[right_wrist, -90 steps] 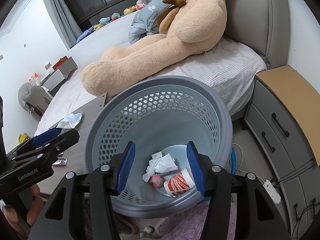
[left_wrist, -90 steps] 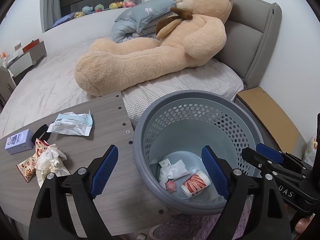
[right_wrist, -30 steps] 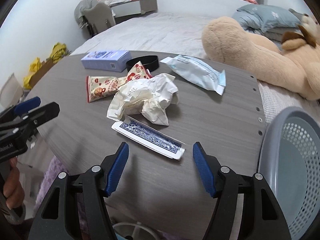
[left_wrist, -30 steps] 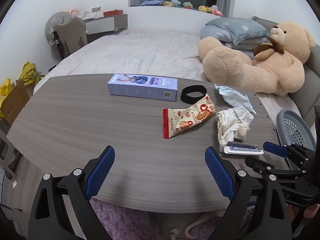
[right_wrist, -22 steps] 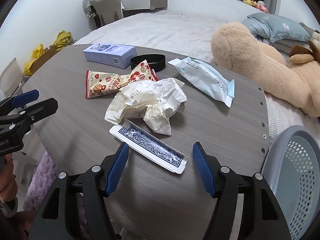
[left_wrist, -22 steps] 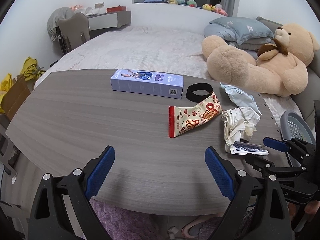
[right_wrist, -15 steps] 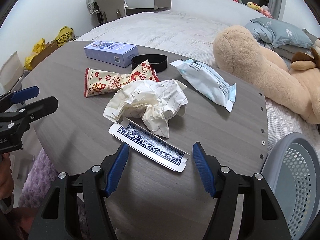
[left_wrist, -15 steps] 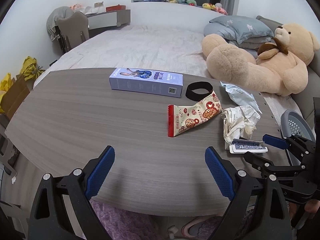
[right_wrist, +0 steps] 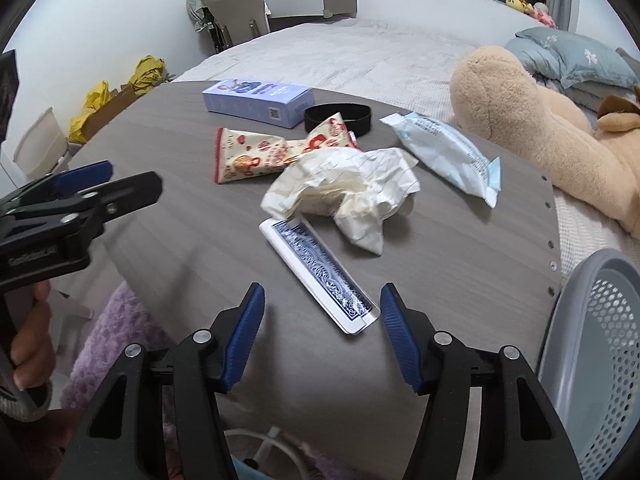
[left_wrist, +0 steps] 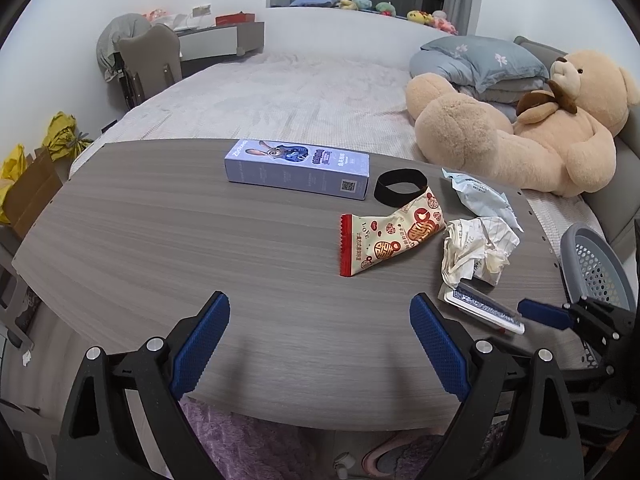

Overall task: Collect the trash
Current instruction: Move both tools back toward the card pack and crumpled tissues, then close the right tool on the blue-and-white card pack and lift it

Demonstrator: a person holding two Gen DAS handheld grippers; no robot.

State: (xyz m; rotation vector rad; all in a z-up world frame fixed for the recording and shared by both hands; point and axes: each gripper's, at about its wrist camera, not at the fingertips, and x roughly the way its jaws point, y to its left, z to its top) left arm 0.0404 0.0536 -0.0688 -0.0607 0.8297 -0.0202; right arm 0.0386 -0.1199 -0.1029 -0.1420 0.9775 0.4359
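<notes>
We hold the right gripper (right_wrist: 322, 334) with jaws spread, just near of the card pack (right_wrist: 318, 274) on the worktop (right_wrist: 192, 216). Crumpled paper (right_wrist: 344, 190) touches its far end. Our left gripper (left_wrist: 318, 348) hovers, jaws wide, holding nothing.

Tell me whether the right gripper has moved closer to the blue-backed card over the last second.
Yes. In the right wrist view the right gripper has advanced toward the card: the card's near end now sits almost between the open fingertips, where earlier it lay farther ahead.

The red-patterned snack wrapper (left_wrist: 394, 235) reads "LOVE" near its torn edge.
</notes>
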